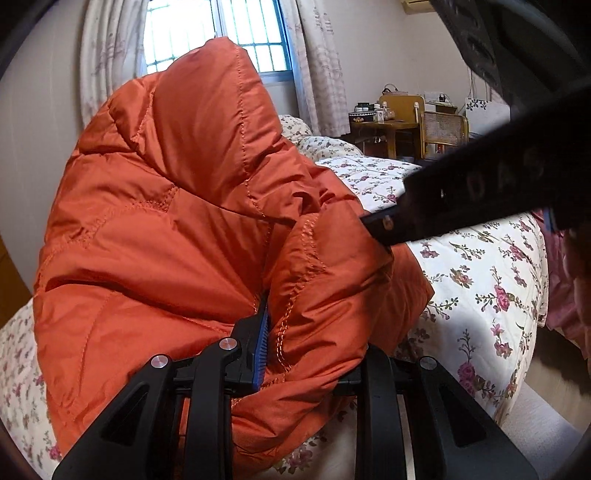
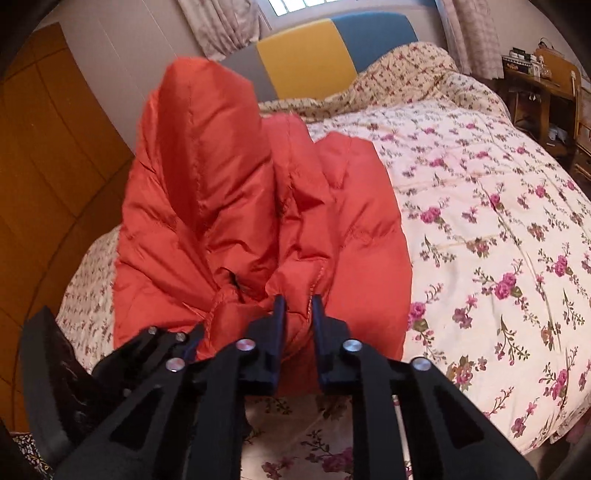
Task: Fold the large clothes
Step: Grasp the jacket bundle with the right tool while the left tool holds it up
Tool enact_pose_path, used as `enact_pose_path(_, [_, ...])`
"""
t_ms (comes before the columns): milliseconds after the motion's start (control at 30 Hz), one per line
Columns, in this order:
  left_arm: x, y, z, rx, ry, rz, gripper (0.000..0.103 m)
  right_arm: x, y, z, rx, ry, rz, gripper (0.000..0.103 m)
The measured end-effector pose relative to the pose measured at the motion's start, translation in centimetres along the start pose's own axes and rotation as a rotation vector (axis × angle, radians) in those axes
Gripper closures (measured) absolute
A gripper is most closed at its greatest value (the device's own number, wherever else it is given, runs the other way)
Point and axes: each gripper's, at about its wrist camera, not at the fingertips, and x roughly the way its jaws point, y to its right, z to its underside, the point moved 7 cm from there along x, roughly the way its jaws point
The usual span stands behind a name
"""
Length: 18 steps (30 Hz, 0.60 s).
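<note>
at the bottom centre of the left wrist view the left tongs are clamped on a fold of the orange puffer jacket. the right tongs, bottom centre of their own view, pinch its stitched edge too. the jacket bulges up across the middle of both frames over the floral bed. a curtained window fills the upper left behind, and a wooden desk stands at upper right.
</note>
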Motion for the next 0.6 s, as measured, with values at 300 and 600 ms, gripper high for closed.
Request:
enact_pose_path(300, [-1.6, -0.3, 0.6, 0.022, -0.064, -0.005, 0.079, 2.4, 1.8, 1.1, 0.025, -0.069, 0.014, 0.095])
enact_pose_path(600, [-7.4, -2.6, 1.9, -0.118, -0.059, 0.141, 0.079, 3.4, 2.1, 2.0, -0.015, -0.071, 0.076, 0.098])
